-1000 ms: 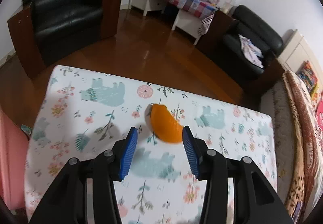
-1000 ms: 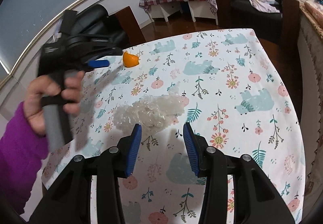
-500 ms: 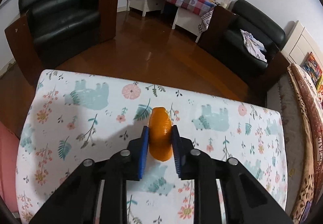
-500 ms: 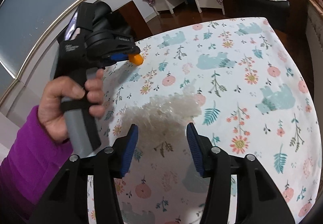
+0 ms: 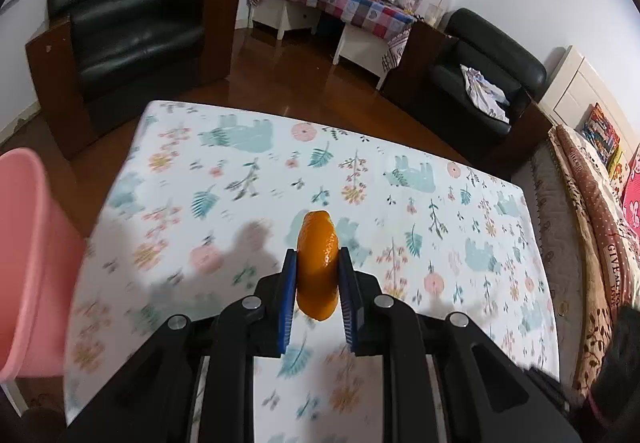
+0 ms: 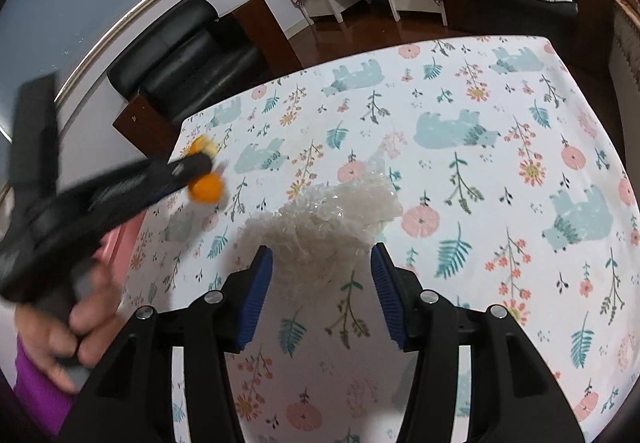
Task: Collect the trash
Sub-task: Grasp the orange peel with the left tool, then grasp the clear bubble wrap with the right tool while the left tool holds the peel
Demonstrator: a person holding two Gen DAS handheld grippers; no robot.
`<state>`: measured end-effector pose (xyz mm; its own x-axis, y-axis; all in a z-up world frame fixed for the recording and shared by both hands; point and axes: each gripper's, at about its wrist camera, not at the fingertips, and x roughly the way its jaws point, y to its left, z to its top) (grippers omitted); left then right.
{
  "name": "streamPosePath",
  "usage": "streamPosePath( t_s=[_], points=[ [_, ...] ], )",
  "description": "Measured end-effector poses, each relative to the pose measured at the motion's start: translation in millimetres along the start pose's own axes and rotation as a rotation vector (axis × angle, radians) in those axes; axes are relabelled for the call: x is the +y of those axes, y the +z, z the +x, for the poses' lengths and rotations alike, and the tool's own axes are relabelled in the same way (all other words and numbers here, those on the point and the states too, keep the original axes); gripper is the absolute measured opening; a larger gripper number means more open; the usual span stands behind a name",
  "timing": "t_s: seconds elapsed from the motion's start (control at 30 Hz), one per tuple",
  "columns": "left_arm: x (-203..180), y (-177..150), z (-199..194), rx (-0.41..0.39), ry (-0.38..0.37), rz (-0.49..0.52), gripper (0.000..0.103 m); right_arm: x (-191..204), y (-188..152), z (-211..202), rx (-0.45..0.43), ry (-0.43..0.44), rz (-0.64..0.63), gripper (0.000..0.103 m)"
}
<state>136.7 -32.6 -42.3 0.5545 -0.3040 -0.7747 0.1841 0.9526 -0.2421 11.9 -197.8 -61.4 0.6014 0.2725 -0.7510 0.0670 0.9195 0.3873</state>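
The orange peel (image 5: 318,265) sits pinched between the blue pads of the left gripper (image 5: 317,275), lifted clear of the bear-and-flower tablecloth (image 5: 440,211), its shadow falling on the cloth toward ten o'clock. A pink bin (image 5: 24,263) stands off the table's edge at about nine o'clock in the left wrist view, and that looks like the place for the peel — so the step in hand is judged to be the carry. To do it well, keep the squeeze steady, swing the peel over the bin's mouth before letting go, and release only once it is inside the rim. The peel is thin and curved and could slip if the pads loosen. The left claw is clamped on the peel, pads touching both its sides. The right gripper (image 6: 322,283) stands wide apart, holding nothing — crumpled clear plastic wrap (image 6: 328,219) lies on the cloth at twelve o'clock, its near edge just between the fingertips, not yet pinched.
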Motion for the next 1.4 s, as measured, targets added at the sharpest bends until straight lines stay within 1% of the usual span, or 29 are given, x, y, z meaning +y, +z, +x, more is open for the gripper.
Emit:
streamPosePath(
  t_s=[0.2,0.3,0.33,0.37,0.43,0.47,0.53,0.63,0.73,1.0,1.17,1.2,1.23,1.27,1.3,1.4],
  points=[
    [15.2,-19.7,-36.6,-0.033,0.03,0.016,0.019,9.0,2.2,9.5,-0.031,-0.02,-0.022,0.051],
    [21.6,-26.5,-48.7,-0.041,0.037,0.011,0.019,12.5,1.4,16.2,-0.031,-0.026,-0.03,0.041],
    [23.4,-29.4,-52.6,-0.045,0.04,0.011,0.019,13.6,0.8,16.8,-0.037,-0.026,-0.033,0.027],
    [25.5,-32.2,-55.1,-0.047,0.041,0.01,0.019,16.2,0.4,18.8,-0.037,-0.015,-0.046,0.02],
    [29.2,-38.1,-61.9,-0.049,0.044,0.005,0.019,21.5,-0.3,19.3,-0.038,-0.03,-0.069,0.014],
    [30.5,-40.2,-64.0,-0.05,0.044,0.0,0.019,25.2,-1.5,17.7,-0.046,-0.037,-0.087,0.013],
    [33.0,-45.5,-69.0,-0.052,0.046,-0.007,0.019,30.7,-3.8,14.2,-0.052,-0.032,-0.111,0.003],
    [38.0,-52.8,-74.8,-0.054,0.049,-0.019,0.019,37.5,-6.6,7.1,-0.071,-0.029,-0.131,0.0],
    [40.5,-58.0,-80.0,-0.058,0.051,-0.024,0.019,41.8,-9.9,-1.2,-0.092,-0.027,-0.15,0.0],
    [43.9,-66.0,-91.0,-0.072,0.046,-0.03,0.019,41.0,-17.9,-26.3,-0.124,0.003,-0.138,0.0],
    [41.5,-70.4,-92.0,-0.067,0.034,-0.029,0.019,31.8,-20.1,-26.5,-0.078,0.022,-0.069,0.002],
    [41.5,-71.4,-91.6,-0.066,0.031,-0.027,0.019,30.6,-19.1,-24.2,-0.066,0.022,-0.059,0.014],
    [41.0,-72.5,-91.5,-0.064,0.029,-0.024,0.019,30.2,-18.8,-22.2,-0.062,0.025,-0.051,0.034],
    [40.9,-73.3,-91.3,-0.063,0.025,-0.022,0.019,29.4,-17.9,-21.1,-0.066,0.038,-0.038,0.041],
    [41.1,-74.0,-91.1,-0.061,0.022,-0.021,0.019,29.4,-17.9,-20.4,-0.071,0.046,-0.03,0.045],
    [42.6,-74.9,-89.5,-0.056,0.02,-0.023,0.019,31.5,-11.7,-13.7,-0.059,0.05,-0.02,0.047]
  ],
)
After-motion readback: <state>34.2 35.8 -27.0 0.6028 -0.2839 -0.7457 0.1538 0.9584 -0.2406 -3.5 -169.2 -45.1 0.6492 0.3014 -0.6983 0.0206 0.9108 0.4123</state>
